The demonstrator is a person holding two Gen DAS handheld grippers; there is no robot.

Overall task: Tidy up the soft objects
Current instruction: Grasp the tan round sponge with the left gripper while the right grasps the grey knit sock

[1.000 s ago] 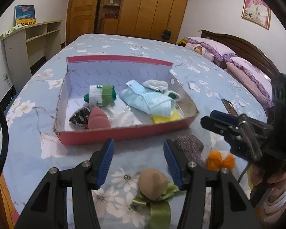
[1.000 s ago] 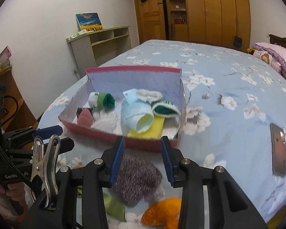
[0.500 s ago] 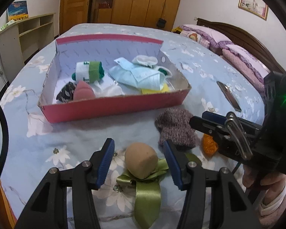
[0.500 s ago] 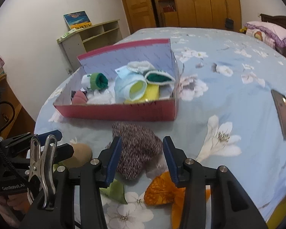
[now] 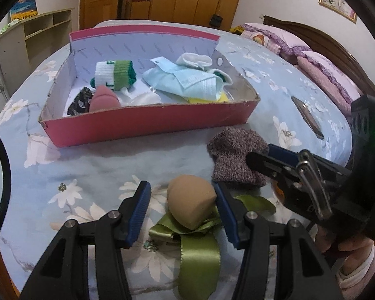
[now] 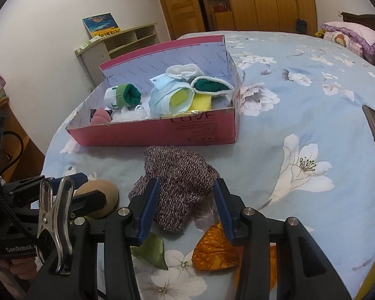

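Both tongs lowered: left gripper [image 5: 182,211] apart around tan sponge [image 5: 191,201], apparently unclamped; right gripper [image 6: 186,208], just widened, straddling knit sock [image 6: 177,182]; box [image 6: 162,130] at twelve o'clock.

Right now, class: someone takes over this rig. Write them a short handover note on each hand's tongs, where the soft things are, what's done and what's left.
Left tongs: open around the tan sponge, not gripping.
Right tongs: open, astride the knitted sock, not gripping.
Pink box on the bed holds a green-and-white sock roll, face masks and a pink sponge.
Left to do: tan sponge, knitted sock, green ribbon and orange cloth lie outside.
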